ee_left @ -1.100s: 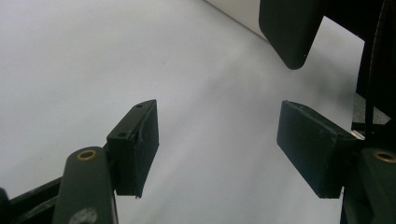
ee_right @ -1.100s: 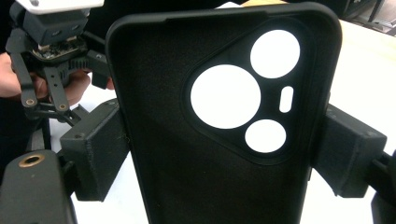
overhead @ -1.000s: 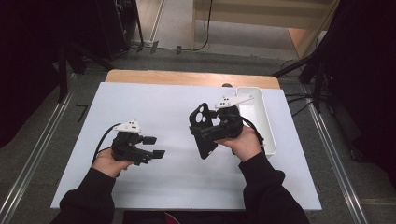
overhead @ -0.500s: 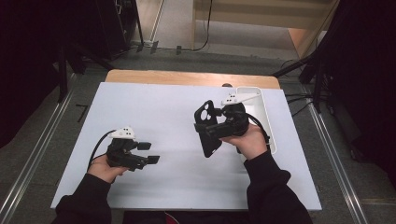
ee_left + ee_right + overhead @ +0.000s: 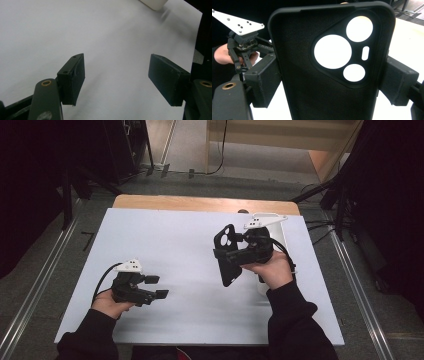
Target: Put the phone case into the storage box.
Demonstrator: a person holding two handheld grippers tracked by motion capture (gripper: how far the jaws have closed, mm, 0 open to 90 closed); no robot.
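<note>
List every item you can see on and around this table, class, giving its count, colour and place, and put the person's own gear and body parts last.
Phone case: one, black, with camera cutouts, held up above the table's right half between the right gripper's jaws.
Tray: one, white, at the table's right edge, partly hidden behind the right gripper.
Table: one, white top with a wooden strip along its far edge.
Floor rails: two, metal, one along each side of the table.
Left gripper: one, black, jaws apart, low over the table's near left.
Right gripper: one, black, shut on the case.
Hands: two, in dark sleeves, from the near edge.
</note>
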